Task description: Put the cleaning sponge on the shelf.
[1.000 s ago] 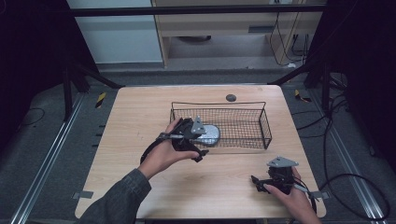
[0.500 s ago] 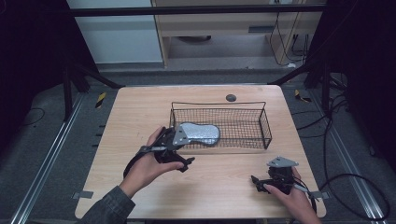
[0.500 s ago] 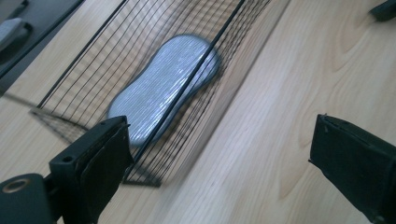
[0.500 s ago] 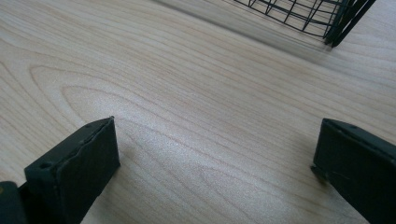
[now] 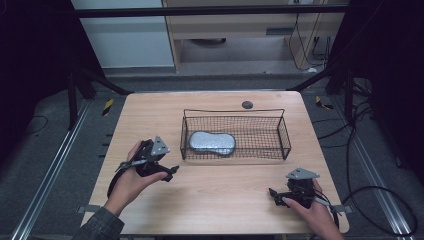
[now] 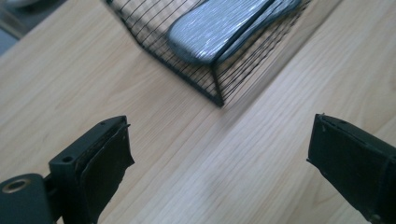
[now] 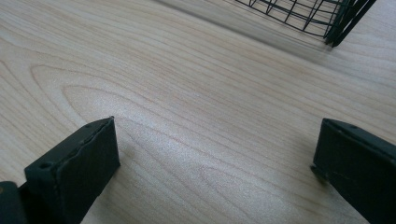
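Note:
A silver-grey oblong pouch [image 5: 212, 143] lies flat in the left half of a black wire basket [image 5: 280, 132] at the table's middle. In the left gripper view the pouch [image 6: 219, 28] shows through the basket's near corner [image 6: 217, 86]. My left gripper [image 5: 167, 172] is open, held over the bare wood just left of and in front of the basket, with nothing between its jaws. My right gripper [image 5: 276, 195] is open too, low over the table near the front right edge; its view shows wood grain and the basket's corner [image 7: 343, 21] far off.
A small dark round disc [image 5: 247, 104] sits on the table behind the basket. The light wooden table [image 5: 225, 200] has bare wood in front of the basket. Cables and metal rails run along the floor on both sides.
My left gripper has drawn back from the basket toward the front left, with nothing in its jaws; the pouch now lies flat in the basket. The right gripper has stayed put.

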